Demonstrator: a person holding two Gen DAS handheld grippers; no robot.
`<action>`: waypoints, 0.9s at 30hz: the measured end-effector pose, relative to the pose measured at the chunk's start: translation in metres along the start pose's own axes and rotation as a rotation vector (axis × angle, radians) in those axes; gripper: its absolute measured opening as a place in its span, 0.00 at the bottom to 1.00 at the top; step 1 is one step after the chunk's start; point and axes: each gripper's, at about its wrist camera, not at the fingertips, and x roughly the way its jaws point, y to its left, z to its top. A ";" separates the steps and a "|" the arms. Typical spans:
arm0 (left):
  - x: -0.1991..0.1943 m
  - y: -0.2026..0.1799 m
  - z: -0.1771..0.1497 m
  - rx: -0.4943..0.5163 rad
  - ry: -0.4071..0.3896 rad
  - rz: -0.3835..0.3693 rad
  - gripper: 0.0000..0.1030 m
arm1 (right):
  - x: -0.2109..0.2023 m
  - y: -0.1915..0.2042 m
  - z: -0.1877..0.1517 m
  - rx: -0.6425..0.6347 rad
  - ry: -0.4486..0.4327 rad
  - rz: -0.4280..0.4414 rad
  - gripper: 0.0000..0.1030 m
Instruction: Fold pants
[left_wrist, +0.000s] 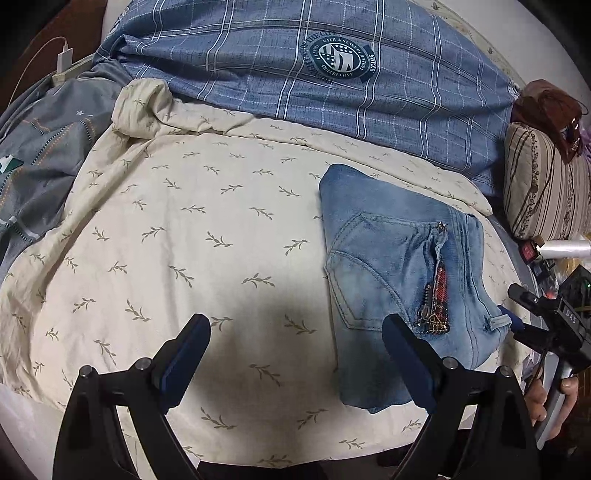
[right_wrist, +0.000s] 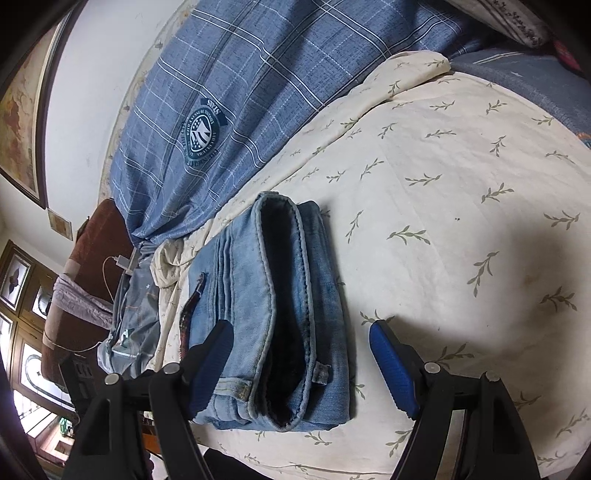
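The light blue jeans (left_wrist: 399, 266) lie folded into a compact stack on the cream leaf-print sheet (left_wrist: 192, 236), back pocket and a red beaded trim facing up. In the right wrist view the jeans (right_wrist: 280, 314) show their open waistband end with dark lining. My left gripper (left_wrist: 295, 354) is open and empty, just above the sheet, its right finger over the jeans' near-left corner. My right gripper (right_wrist: 301, 354) is open, its fingers on either side of the waistband end, holding nothing. The right gripper also shows in the left wrist view (left_wrist: 517, 314) at the jeans' right edge.
A blue plaid duvet (left_wrist: 332, 74) is piled along the back of the bed. A grey patterned cover (left_wrist: 48, 155) lies at the left, with a white charger (left_wrist: 64, 59) behind it. A striped pillow (left_wrist: 543, 192) and a power strip (left_wrist: 532, 254) sit at the right.
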 end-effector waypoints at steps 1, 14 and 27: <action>0.000 -0.001 0.000 0.003 0.000 0.002 0.91 | 0.000 0.001 0.000 -0.002 -0.001 0.003 0.77; -0.003 0.004 0.008 0.014 -0.023 0.025 0.91 | -0.005 -0.002 0.003 0.031 -0.011 0.038 0.77; 0.026 -0.007 0.019 0.033 0.036 -0.034 0.91 | -0.002 -0.004 0.006 0.065 0.010 0.082 0.77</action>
